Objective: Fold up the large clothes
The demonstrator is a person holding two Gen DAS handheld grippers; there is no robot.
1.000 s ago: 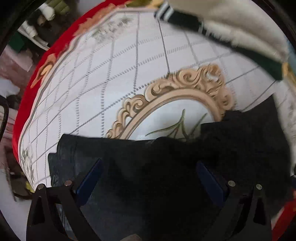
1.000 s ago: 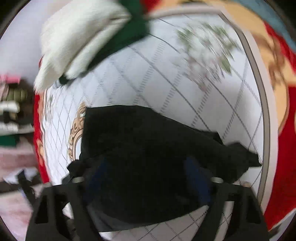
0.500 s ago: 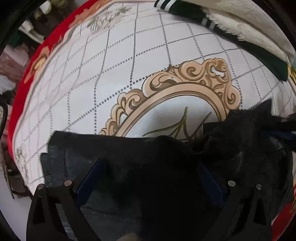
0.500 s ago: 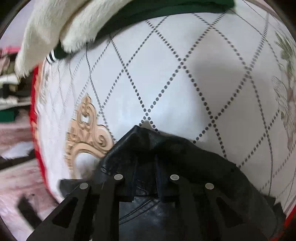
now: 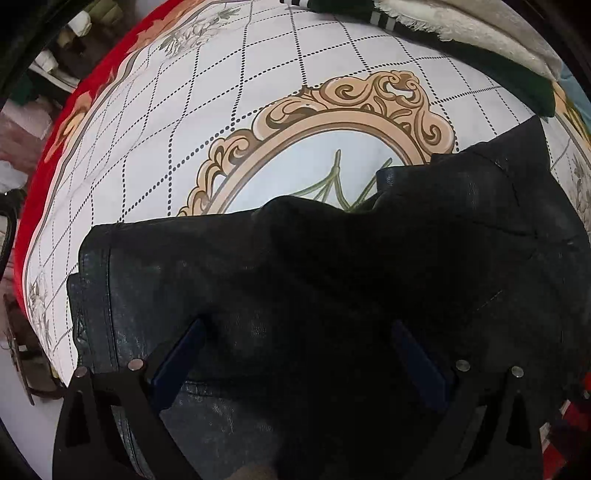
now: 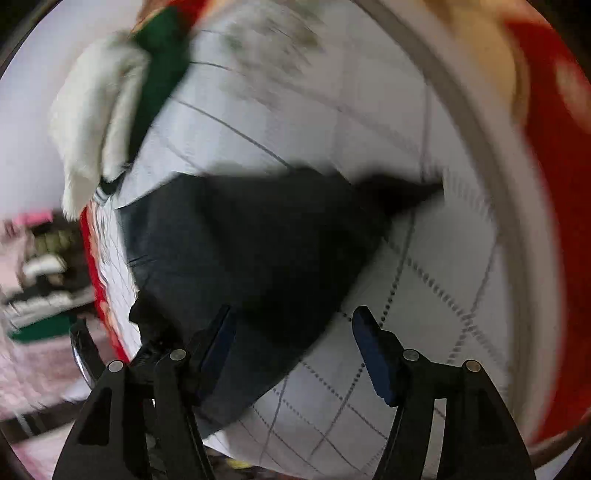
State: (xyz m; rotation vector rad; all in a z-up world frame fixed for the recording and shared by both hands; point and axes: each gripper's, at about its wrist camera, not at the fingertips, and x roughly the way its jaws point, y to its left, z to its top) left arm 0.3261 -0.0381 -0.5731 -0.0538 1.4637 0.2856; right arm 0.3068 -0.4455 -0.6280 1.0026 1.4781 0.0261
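The left gripper (image 5: pixel 295 347) hung spread over the black leather jacket (image 5: pixel 332 280) on the bedsheet (image 5: pixel 184 122); the right gripper (image 6: pixel 295 336) was spread too, empty

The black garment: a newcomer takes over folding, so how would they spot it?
Start at the white bedspread with dotted diamond lines. Near its gold scrolled oval frame lies the black leather-like garment, dark and faintly shiny, unlike the fluffy cream and green garment.

Right wrist view motion-blurred; black garment (image 6: pixel 258 240) edges smeared, lower part cut off.
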